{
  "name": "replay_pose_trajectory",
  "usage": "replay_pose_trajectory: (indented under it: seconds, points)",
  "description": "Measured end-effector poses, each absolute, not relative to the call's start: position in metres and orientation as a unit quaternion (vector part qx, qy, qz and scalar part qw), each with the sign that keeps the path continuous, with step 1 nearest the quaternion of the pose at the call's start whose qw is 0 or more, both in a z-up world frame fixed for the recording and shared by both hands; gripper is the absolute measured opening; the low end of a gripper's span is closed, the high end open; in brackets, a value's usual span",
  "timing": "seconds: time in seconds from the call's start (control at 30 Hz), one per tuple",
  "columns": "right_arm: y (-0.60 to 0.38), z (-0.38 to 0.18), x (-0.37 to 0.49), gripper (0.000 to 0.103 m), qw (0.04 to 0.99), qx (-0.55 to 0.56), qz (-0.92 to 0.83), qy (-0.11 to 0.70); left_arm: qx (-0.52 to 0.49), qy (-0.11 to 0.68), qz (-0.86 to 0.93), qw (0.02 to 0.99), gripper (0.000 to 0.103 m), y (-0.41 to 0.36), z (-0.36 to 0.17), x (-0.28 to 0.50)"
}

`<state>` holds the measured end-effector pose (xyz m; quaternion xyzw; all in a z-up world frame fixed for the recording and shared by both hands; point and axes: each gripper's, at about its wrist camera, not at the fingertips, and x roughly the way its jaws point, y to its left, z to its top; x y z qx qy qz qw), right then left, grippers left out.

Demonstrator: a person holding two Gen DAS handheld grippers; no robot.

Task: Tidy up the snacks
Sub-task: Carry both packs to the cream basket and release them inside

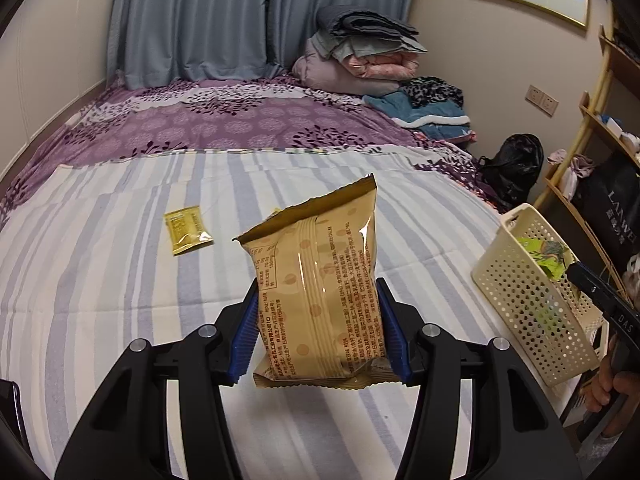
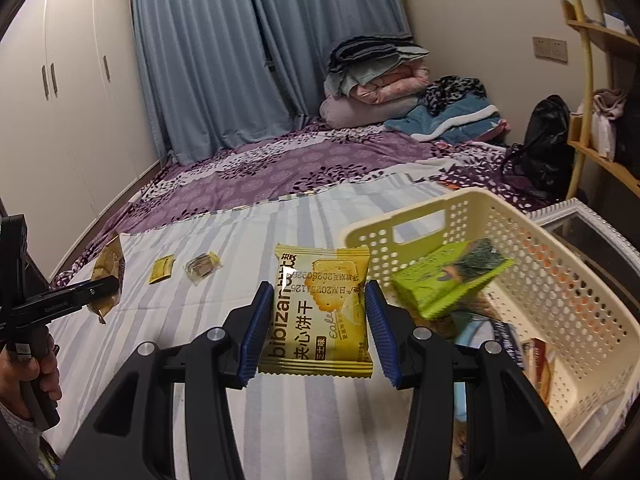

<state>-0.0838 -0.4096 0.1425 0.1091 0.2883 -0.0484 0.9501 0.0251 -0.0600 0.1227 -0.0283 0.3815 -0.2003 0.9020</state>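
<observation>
Above the striped bed sheet (image 1: 100,280), the left gripper (image 1: 318,332) tilts downward, its blue fingers (image 1: 245,332) pinching a tan snack bag (image 1: 320,288) upright, while the right gripper (image 2: 316,332), angled likewise, pinches a yellow biscuit packet (image 2: 320,320) just beside the cream basket (image 2: 560,280) holding a green packet (image 2: 448,280).

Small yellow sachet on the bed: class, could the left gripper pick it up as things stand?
Probably not yet. The sachet lies clear on the bed, but the left gripper is already shut on a tan snack bag.
</observation>
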Motion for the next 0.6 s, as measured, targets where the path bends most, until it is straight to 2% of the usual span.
replay_pose_trajectory:
  seconds: [0.53, 0.57, 0.6]
  points:
    - [-0.494, 0.121, -0.132, 0.048, 0.926, 0.161, -0.164, 0.298, 0.004, 0.369, -0.254, 0.894, 0.055, -0.117, 0.140, 0.010]
    - [-0.497, 0.119, -0.132, 0.051, 0.925, 0.168, -0.165, 0.299, 0.006, 0.367, -0.257, 0.894, 0.055, -0.121, 0.141, 0.009]
    - [-0.499, 0.117, -0.133, 0.065, 0.924, 0.174, -0.166, 0.299, 0.009, 0.366, -0.260, 0.894, 0.055, -0.124, 0.143, 0.008]
